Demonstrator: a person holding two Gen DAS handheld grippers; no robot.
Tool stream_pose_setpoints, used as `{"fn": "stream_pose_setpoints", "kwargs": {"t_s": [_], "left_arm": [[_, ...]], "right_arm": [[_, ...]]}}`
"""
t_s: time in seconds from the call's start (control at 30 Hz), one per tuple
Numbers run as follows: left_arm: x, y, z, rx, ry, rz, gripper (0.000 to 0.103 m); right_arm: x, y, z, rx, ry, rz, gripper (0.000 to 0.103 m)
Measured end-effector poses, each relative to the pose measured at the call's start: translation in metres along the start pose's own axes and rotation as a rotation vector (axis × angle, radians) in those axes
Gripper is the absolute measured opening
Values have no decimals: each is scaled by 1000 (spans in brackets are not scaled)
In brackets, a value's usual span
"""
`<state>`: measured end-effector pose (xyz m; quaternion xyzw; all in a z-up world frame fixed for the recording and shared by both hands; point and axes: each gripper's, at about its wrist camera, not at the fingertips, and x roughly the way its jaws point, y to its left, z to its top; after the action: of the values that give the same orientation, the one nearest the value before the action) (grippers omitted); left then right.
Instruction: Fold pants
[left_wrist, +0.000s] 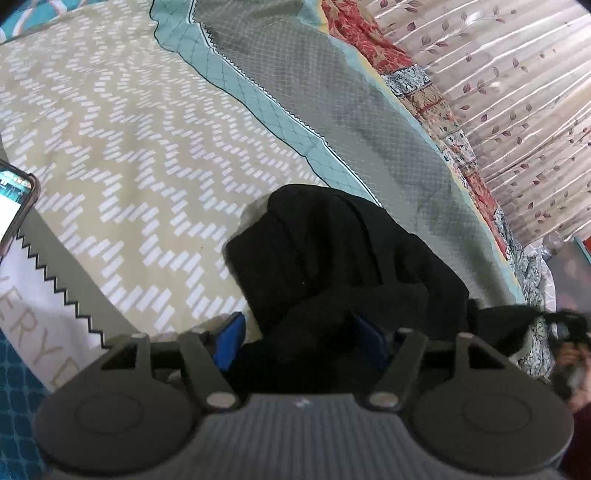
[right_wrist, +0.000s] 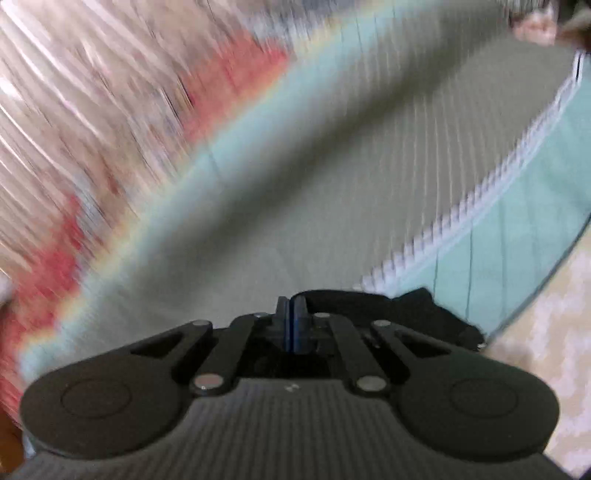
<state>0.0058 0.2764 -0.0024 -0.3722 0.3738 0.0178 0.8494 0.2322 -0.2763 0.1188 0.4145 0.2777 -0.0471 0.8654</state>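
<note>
The black pants (left_wrist: 332, 258) lie bunched on the patterned bedspread (left_wrist: 129, 147) in the left wrist view. My left gripper (left_wrist: 303, 339) has its blue pads wide apart with a thick fold of the pants between them; the jaws stand open around the cloth. In the right wrist view, which is motion-blurred, my right gripper (right_wrist: 293, 325) has its blue pads pressed together. A strip of the black pants (right_wrist: 388, 306) shows just beyond and to the right of the pads; whether cloth is pinched between them is hidden.
A phone (left_wrist: 14, 199) with a lit screen lies at the left edge of the bed. A floral curtain (left_wrist: 517, 110) hangs beyond the bed's far edge. A quilt (left_wrist: 424, 92) with red patches runs along that edge.
</note>
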Motion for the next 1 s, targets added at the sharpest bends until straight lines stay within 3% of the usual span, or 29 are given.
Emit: {"fn": "stream_pose_setpoints", "kwargs": {"t_s": [0.13,0.2,0.27,0.4,0.47,0.5,0.57,0.67,0.77,0.87,0.9,0.97,1.0], "left_arm": [[-3,-3,-6,14,6,-2,65],[-2,-4,-10,19,15,3,65],[-1,-6,-12,25,28,11,65],[-2,-15,-2,55,32,14,67],[-6,-22,13,74,5,8,72],[-6,-26,20,86,-10,13,80],[-2,-33,36,131,-39,48,93],[21,-40,56,196,-31,92,94],[56,-36,67,181,44,94,95],[91,-33,67,171,111,98,88],[95,-38,65,212,93,120,72],[97,-49,63,277,73,142,48],[94,-54,65,294,65,128,44]], "right_arm": [[-90,-34,53,62,-254,200,4],[-125,-65,70,91,-345,204,4],[-145,-99,73,102,-372,162,5],[-142,-164,54,143,-305,-83,10],[-137,-195,38,176,-229,-251,23],[-137,-206,28,191,-218,-290,28],[-148,-224,8,201,-209,-303,28],[-165,-236,-13,194,-192,-282,28],[-183,-243,-24,181,-169,-241,28],[-189,-236,-31,173,-152,-193,28],[-190,-232,-29,169,-145,-179,28],[-190,-225,-35,156,-132,-154,29],[-189,-220,-37,149,-123,-137,29]]}}
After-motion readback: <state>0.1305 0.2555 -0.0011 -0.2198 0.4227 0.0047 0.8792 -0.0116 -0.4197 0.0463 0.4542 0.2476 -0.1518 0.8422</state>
